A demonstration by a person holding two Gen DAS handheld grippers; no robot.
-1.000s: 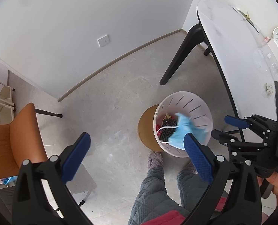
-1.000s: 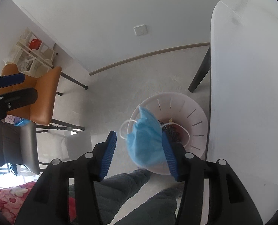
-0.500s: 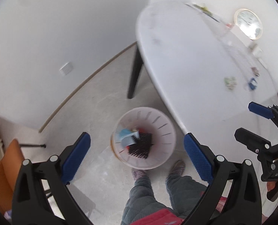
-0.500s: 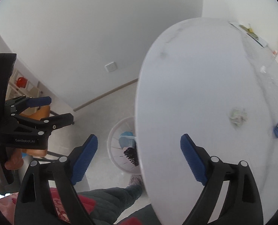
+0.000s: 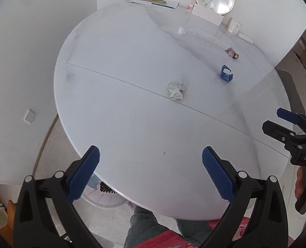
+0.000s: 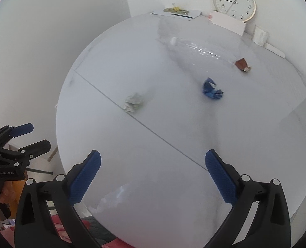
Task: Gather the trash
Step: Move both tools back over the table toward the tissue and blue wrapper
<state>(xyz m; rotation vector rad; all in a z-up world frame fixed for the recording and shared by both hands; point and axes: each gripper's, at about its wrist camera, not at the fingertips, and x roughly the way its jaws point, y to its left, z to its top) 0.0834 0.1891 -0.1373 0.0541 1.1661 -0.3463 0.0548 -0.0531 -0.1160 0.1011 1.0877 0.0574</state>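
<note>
Both the left claw (image 5: 151,172) and the right claw (image 6: 153,175) hang spread apart and empty above the white bench (image 5: 132,103), where a crumpled paper (image 5: 176,89), a blue scrap (image 5: 225,74) and a clear bottle (image 6: 200,49) lie.

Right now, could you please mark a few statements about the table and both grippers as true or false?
1. The left gripper holds a blue face mask. False: it is open and holds nothing.
2. The crumpled pale paper wad lies on the round white marble table. True.
3. The clear plastic bottle stands upright. False: it lies on its side.
4. The right gripper is open. True.
5. The crumpled blue wrapper lies between the paper wad and the small brown wrapper. True.
</note>
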